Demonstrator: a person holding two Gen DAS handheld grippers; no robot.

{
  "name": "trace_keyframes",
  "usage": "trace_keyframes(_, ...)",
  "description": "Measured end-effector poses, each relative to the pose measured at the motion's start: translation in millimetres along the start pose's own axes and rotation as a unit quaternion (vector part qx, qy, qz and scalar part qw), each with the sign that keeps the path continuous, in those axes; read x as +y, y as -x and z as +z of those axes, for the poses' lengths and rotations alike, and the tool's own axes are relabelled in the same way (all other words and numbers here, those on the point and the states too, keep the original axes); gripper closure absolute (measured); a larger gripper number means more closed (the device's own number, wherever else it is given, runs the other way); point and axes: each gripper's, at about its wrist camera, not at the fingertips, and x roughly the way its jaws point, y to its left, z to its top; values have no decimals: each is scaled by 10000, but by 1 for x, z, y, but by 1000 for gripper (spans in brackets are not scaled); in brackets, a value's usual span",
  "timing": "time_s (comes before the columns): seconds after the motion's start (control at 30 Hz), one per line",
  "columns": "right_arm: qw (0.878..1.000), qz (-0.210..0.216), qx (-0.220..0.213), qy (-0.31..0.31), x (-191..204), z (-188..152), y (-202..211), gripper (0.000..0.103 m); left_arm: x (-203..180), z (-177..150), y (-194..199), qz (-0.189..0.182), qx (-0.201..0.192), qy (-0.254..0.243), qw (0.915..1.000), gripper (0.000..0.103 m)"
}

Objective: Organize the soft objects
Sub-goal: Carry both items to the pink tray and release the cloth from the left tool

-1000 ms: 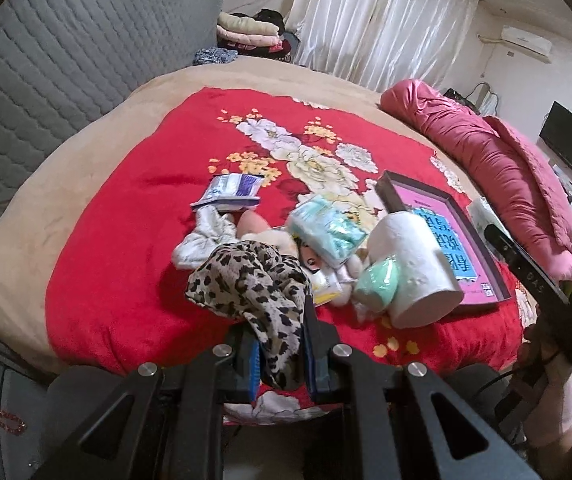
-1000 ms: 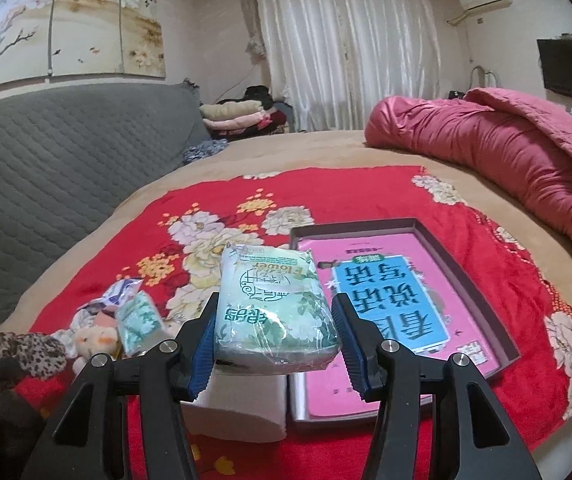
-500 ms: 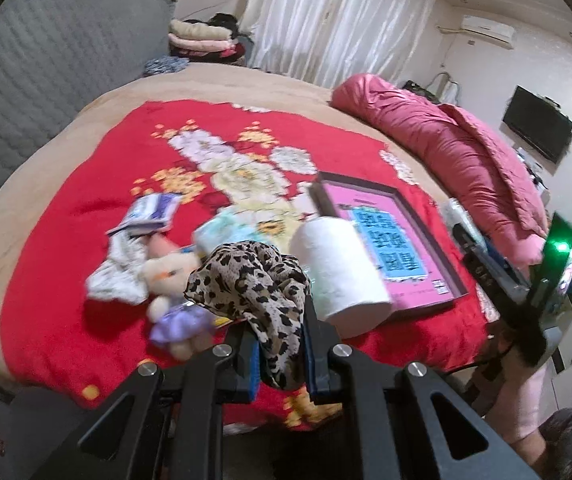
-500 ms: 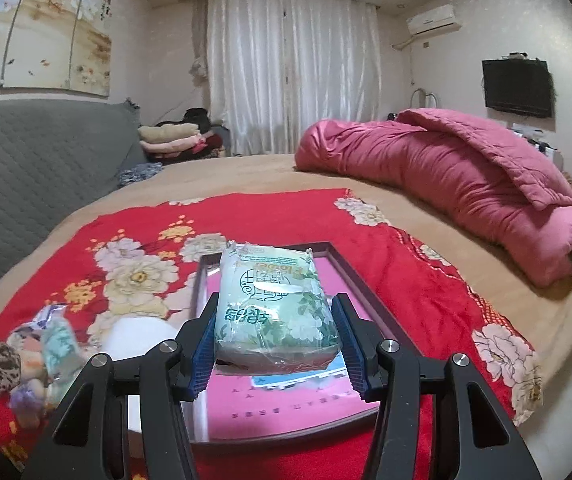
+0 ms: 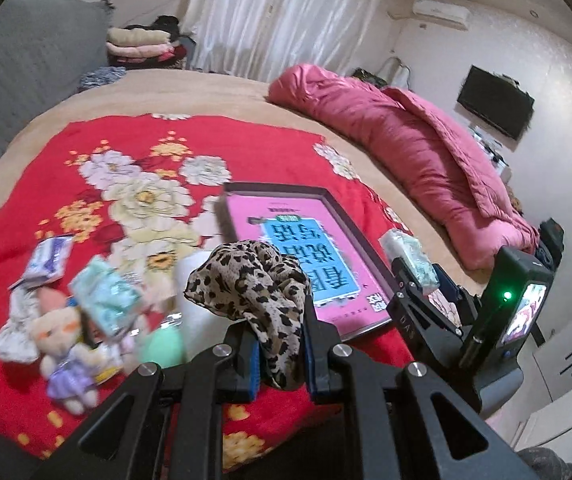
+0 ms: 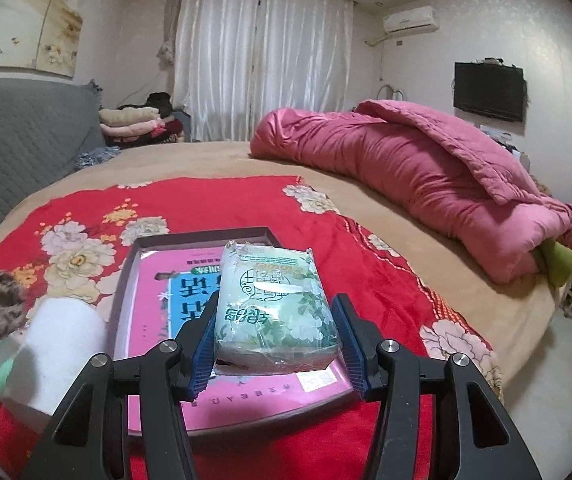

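My left gripper [image 5: 280, 354] is shut on a leopard-print cloth [image 5: 254, 280], held above the near edge of the red floral blanket [image 5: 98, 148]. My right gripper [image 6: 276, 342] is shut on a green tissue pack [image 6: 272, 304], hanging over the dark tray [image 6: 126, 280] with its pink and blue sheet. The left wrist view also shows that tray [image 5: 274, 190] and, beside it at the right, the right gripper [image 5: 422, 280] with the tissue pack [image 5: 406, 254]. On the blanket at the left lie a plush doll [image 5: 62, 344], another tissue pack [image 5: 104, 300], a small packet [image 5: 48, 260] and a white roll [image 6: 62, 344].
A rolled pink quilt [image 6: 406, 168] lies along the bed's right side. The grey padded headboard [image 6: 14, 136] stands at the left, with folded clothes [image 6: 134, 122] behind. A television [image 6: 488, 90] hangs on the right wall. The bed's edge and floor [image 6: 558, 360] lie to the right.
Both grippers swung right. The left, still holding the leopard cloth, went from over the pile of toys and packs toward the tray. The right carried the tissue pack over the tray.
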Motion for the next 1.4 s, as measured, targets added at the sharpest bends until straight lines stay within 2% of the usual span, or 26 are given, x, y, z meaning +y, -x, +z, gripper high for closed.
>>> trace_keyframes(0.47, 9984, -54, 158, -532, -35, -5, -14, 47, -46, 23, -84, 22, 434, -277, 9987, 86)
trace_keyframes(0.77, 9953, -3, 362, -898, -52, -9, -28, 47, -53, 20, -143, 76, 1134, -329, 9930, 86)
trace_keyframes(0.97, 9932, 226, 718, -893, -51, -13, -46, 47, -48, 13, -168, 226, 1416, -436, 9887, 86)
trace_keyframes(1.17, 9926, 346, 852, -792, -45, -14, -53, 47, -48, 7, -185, 315, 1671, -626, 9834, 86)
trace_keyframes(1.4, 9893, 453, 1144, -780, -43, -19, -65, 47, -47, -1, -190, 169, 1952, -656, 9784, 86)
